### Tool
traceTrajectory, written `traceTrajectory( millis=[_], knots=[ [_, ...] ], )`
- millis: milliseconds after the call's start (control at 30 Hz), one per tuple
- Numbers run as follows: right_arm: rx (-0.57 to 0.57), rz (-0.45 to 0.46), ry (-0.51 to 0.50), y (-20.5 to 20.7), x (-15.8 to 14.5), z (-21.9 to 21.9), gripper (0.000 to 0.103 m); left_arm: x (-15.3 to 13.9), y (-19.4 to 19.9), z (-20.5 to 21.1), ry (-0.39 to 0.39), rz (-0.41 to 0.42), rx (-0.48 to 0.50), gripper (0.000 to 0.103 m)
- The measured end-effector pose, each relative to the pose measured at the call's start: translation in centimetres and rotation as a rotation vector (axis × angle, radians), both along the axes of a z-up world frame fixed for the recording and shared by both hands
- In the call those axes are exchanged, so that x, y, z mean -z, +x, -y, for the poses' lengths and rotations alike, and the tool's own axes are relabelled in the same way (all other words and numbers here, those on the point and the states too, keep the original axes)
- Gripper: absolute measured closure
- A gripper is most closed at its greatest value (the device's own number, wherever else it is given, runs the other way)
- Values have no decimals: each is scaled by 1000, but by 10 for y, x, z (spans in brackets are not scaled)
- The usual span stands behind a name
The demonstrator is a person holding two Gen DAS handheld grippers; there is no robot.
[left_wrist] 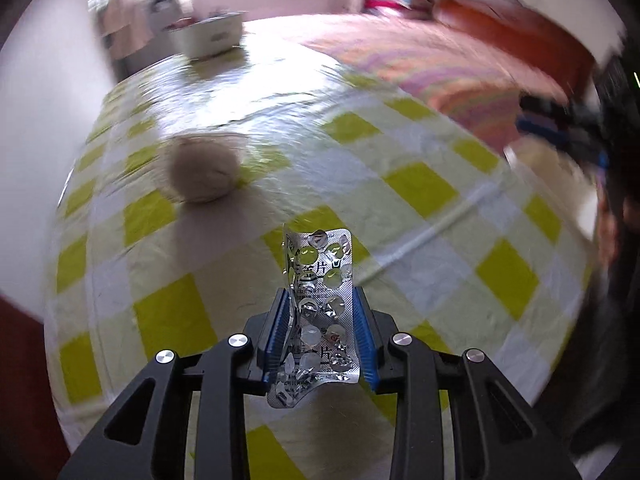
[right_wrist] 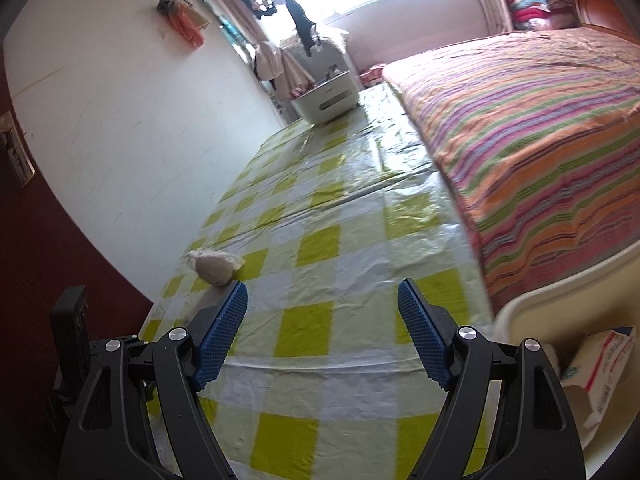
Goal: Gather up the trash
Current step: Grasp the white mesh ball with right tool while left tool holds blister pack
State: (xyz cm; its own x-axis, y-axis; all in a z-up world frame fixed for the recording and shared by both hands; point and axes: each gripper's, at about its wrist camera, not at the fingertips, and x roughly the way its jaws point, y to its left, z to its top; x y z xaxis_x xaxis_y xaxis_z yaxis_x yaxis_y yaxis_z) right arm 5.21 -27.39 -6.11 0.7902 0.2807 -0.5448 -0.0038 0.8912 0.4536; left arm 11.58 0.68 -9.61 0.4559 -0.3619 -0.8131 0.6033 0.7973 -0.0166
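Silver foil glints between the left tongs [left_wrist: 323, 300], whose blue pads are pinched on an empty pill strip [left_wrist: 320, 304]; the strip's long axis runs forward along the fingers, its far end sticking out past the tips over the checked table [left_wrist: 420, 192]. The right tongs [right_wrist: 322, 294] stand spread wide with nothing between them. A crumpled tissue ball [left_wrist: 202, 172] lies on the table ahead and to the left of the left tongs; for the right tongs it sits just off the left fingertip [right_wrist: 214, 266], so the right hand looks the nearer and freer one to take it. A white bin [right_wrist: 326, 98] stands well ahead of both, at the table's far end, probably where the strip should go. The left view is smeared, so the bin's contents are unreadable, and the tissue's underside is hidden
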Motion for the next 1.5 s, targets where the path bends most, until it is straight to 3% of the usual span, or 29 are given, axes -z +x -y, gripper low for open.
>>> traceTrajectory(
  millis=[267,400,567,833,1367,1433,1500],
  knots=[
    [-129,9,-19,25,-4,-52,26,-14,-3,-41,-186,31,-272,72],
    [-237,5,-64,50,-8,-87,26,-19,-6,-47,-171,95,-344,72],
    [-357,-29,-82,82,-1,-121,26,-22,-4,-56,-182,92,-374,72],
    [-448,-38,-168,123,4,-164,26,-27,-10,-60,-170,134,-385,72],
    [-537,-47,-458,178,10,-222,26,-23,-7,-79,-173,119,-445,72],
    [-552,-48,-468,179,15,-228,29,-23,-8,-80,-176,119,-448,72],
    [-568,-54,-503,179,22,-237,43,-24,-7,-79,-179,115,-446,72]
  ],
)
